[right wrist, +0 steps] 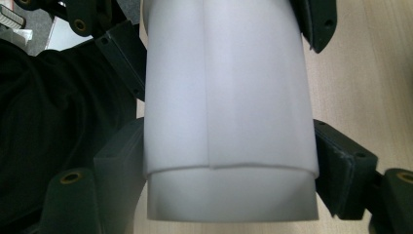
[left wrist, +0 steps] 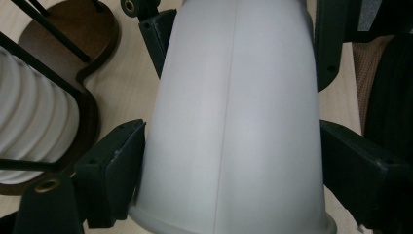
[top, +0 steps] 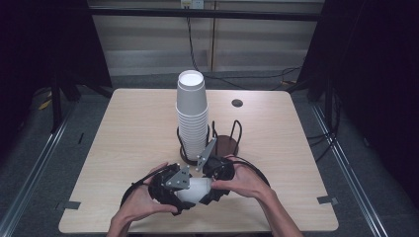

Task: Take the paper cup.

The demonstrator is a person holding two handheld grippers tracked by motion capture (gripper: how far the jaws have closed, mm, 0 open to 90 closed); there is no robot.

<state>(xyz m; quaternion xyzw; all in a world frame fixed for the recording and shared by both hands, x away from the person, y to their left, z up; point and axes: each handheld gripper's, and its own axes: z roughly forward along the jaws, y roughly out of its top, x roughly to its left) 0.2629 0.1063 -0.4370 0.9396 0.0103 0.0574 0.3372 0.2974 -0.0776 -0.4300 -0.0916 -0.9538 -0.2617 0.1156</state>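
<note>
Lying sideways between both grippers, plain white paper cup [top: 193, 190], seamed

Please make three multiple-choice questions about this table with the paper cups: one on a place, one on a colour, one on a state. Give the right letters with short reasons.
1. Where does the tall cup stack stand?
A. in the wire holder
B. on the floor
C. at the table's near edge

2. What colour are the cups?
A. red
B. white
C. blue

3. How is the cup between the grippers?
A. upright on the table
B. crushed flat
C. on its side, jaws at both ends

Key:
1 A: the cup stack sits in the wire holder.
2 B: all are white.
3 C: the cup lies sideways between the left gripper and the right gripper.
</note>
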